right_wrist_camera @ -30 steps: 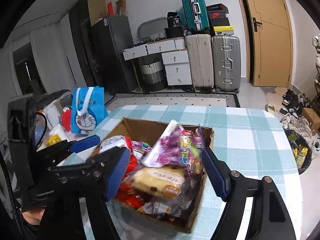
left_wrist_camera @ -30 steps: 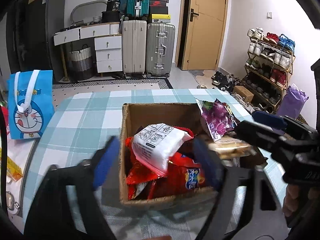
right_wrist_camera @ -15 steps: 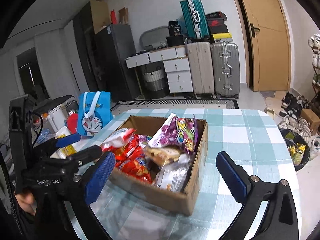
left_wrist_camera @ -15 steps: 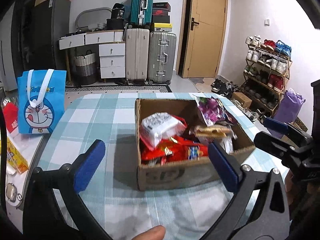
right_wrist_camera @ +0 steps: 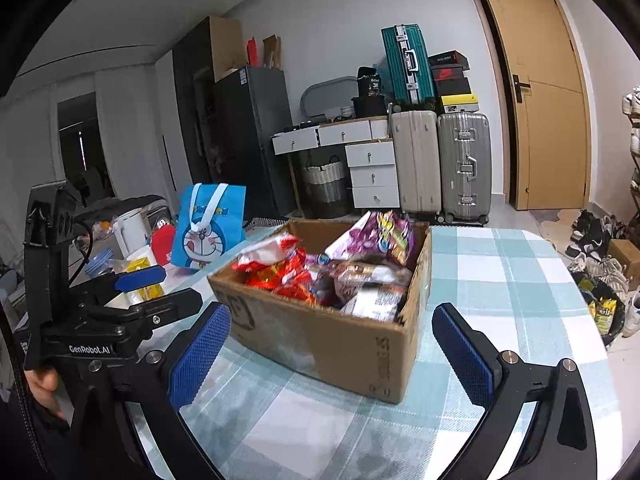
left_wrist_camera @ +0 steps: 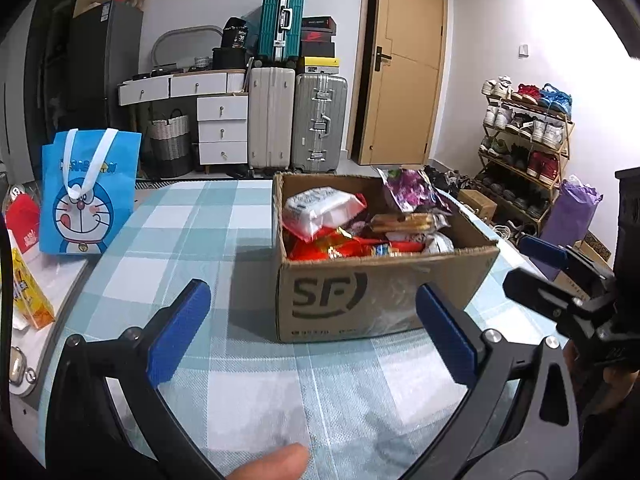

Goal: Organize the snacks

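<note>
A brown cardboard box (left_wrist_camera: 372, 292) (right_wrist_camera: 320, 336) stands on the checked tablecloth, full of snack packets: a white packet (left_wrist_camera: 320, 208), red packets (left_wrist_camera: 340, 246) (right_wrist_camera: 280, 268), a purple packet (left_wrist_camera: 412, 190) (right_wrist_camera: 380, 232) and a biscuit pack (left_wrist_camera: 408, 222). My left gripper (left_wrist_camera: 312, 336) is open, held back in front of the box with nothing between its blue pads. My right gripper (right_wrist_camera: 332, 354) is open too, short of the box's near corner. Each gripper shows at the edge of the other's view.
A blue cartoon bag (left_wrist_camera: 90, 192) (right_wrist_camera: 208, 232) stands at the table's left. A yellow carton (left_wrist_camera: 28, 292), a red pouch (left_wrist_camera: 24, 220) and a white kettle (right_wrist_camera: 130, 228) sit on the side counter. Suitcases (left_wrist_camera: 296, 120), drawers, a door and a shoe rack (left_wrist_camera: 524, 148) lie beyond.
Both grippers opened wide and drew back from the box. A second ago their pads stood over the snacks; now the box stands whole in front of them.
</note>
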